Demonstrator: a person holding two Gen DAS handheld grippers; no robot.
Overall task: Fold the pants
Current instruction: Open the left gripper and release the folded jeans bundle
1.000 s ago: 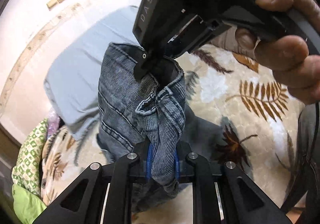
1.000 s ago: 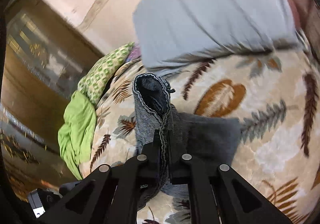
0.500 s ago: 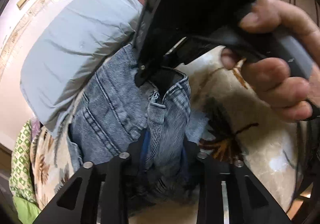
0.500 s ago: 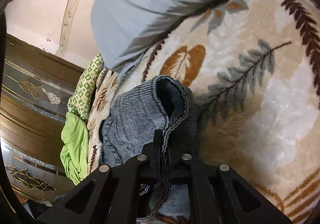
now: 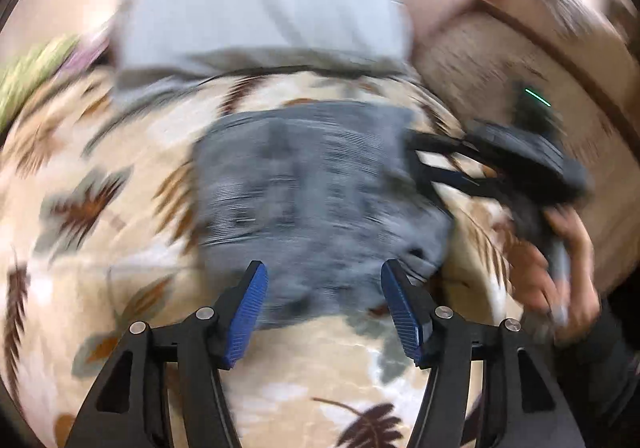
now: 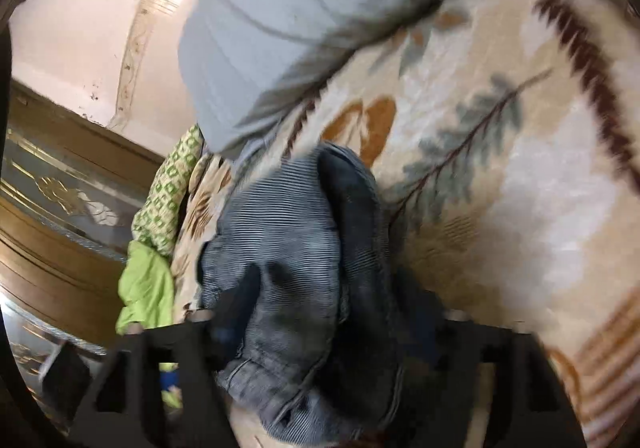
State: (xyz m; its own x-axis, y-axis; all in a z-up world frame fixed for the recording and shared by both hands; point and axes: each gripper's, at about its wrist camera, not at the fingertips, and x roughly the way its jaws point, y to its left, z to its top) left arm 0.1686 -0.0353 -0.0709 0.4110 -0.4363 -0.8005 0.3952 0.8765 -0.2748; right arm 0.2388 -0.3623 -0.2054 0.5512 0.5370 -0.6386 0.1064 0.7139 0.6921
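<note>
The blue denim pants (image 5: 312,192) lie folded in a blurred rectangular bundle on the leaf-patterned blanket (image 5: 120,288). My left gripper (image 5: 324,300) is open, its blue pads wide apart just in front of the bundle's near edge, holding nothing. My right gripper (image 5: 424,164) shows at the bundle's right edge, held by a hand. In the right wrist view the pants (image 6: 296,280) bulge between the right gripper's (image 6: 328,312) spread, blurred fingers, which appear open.
A grey pillow (image 5: 260,4) lies behind the pants. Green patterned cloth (image 6: 168,188) and a bright green cloth (image 6: 144,288) sit at the blanket's left edge by a wooden headboard (image 6: 60,216). A brown cushion (image 5: 500,60) is at the right.
Both grippers lowered the pants onto the blanket and opened. The left gripper let go of the denim and pulled back; the bundle now lies flat.
</note>
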